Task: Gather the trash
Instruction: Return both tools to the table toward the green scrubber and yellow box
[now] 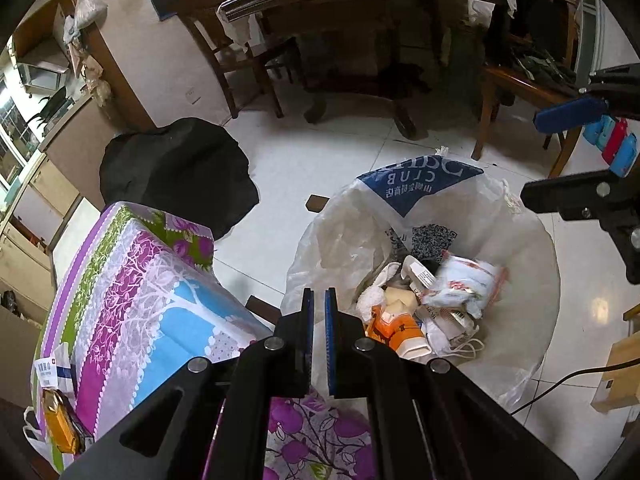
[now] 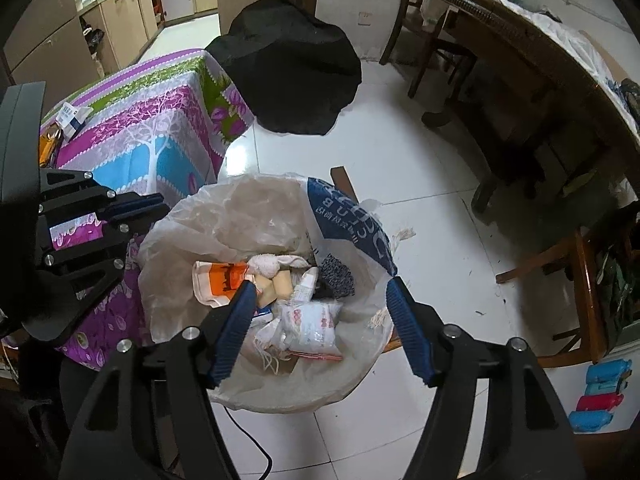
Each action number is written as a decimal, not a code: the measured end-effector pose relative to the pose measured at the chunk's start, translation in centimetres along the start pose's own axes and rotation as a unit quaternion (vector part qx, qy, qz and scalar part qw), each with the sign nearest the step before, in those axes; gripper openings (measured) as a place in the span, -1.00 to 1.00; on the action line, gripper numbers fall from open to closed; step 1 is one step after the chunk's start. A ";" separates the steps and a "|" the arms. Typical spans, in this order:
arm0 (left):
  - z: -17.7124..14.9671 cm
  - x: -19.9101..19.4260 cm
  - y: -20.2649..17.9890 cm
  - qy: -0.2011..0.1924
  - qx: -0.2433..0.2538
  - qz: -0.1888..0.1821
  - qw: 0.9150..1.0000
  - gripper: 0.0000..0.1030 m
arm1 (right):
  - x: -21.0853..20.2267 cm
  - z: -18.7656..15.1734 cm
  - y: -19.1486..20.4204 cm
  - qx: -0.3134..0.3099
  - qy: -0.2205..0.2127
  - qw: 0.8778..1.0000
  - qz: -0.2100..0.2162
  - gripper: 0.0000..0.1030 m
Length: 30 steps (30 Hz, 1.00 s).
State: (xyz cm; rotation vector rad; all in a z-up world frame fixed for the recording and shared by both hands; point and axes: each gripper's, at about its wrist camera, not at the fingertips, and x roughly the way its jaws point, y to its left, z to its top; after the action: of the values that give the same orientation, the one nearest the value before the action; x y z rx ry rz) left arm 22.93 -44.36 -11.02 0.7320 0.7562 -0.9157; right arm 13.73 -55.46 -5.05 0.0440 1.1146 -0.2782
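White tiled floor, a cluttered living room with a kitchen beyond.

Bin stands on the floor just beside the table with the floral cloth, lined with a thin white bag bearing a blue print. Trash lies loose in the bottom: a white packet with red print, an orange-and-white wrapper, pale foam-like blocks, a small tube, strings and crumpled paper.

Handling, as judged: all of it is light, soft and crushable. The packet's film looks slick, so pinch a corner or seam. The liner is flimsy and may tear or pull off the rim; take it at the gathered edge, not the wall.

Right gripper hovers over the bin mouth, jaws spread wide, nothing between them; the packet lies directly below. Left gripper sits at the cloth's edge near the bin rim, jaws nearly together with only a narrow gap, holding nothing.

More candidates wait on the cloth: a gold-orange wrapper and a white-and-blue box.

Around: a black mound of fabric beyond the table, well apart from the bin; a large wooden table and chairs to the right; a black cable trails on the floor by the bin base and could snag. Coloured rolls lie at far right.
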 end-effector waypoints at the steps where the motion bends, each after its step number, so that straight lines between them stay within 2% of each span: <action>1: -0.1 -0.1 -0.1 -0.001 0.000 0.001 1.000 -0.89 | -0.1 0.0 0.0 0.002 0.000 1.000 0.002 0.25; 7: -0.5 -0.5 -0.2 -0.006 -0.006 0.004 1.000 -0.89 | -0.1 -0.2 0.4 0.007 0.000 1.000 0.002 0.25; 13: -1.5 -1.4 0.7 -0.017 -0.023 0.034 0.999 -0.89 | -0.2 -0.4 1.0 0.019 -0.015 1.000 -0.004 0.25; 22: -6.0 -2.7 4.8 -0.015 -0.097 0.058 0.993 -0.89 | -1.8 -0.8 4.0 0.038 -0.120 0.992 0.008 0.24; 27: -9.7 -4.3 8.0 -0.018 -0.148 0.081 0.985 -0.88 | -1.8 -1.0 7.5 0.033 -0.166 0.985 0.027 0.19; 30: -12.5 -5.6 10.3 -0.021 -0.180 0.098 0.979 -0.79 | -1.6 -0.9 9.9 0.028 -0.181 0.982 0.047 0.16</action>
State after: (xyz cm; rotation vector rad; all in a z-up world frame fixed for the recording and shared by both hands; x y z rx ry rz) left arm 26.66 -27.62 -10.70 0.4564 0.7713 -0.5915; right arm 14.68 -45.40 -5.07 0.0924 0.7403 -0.2212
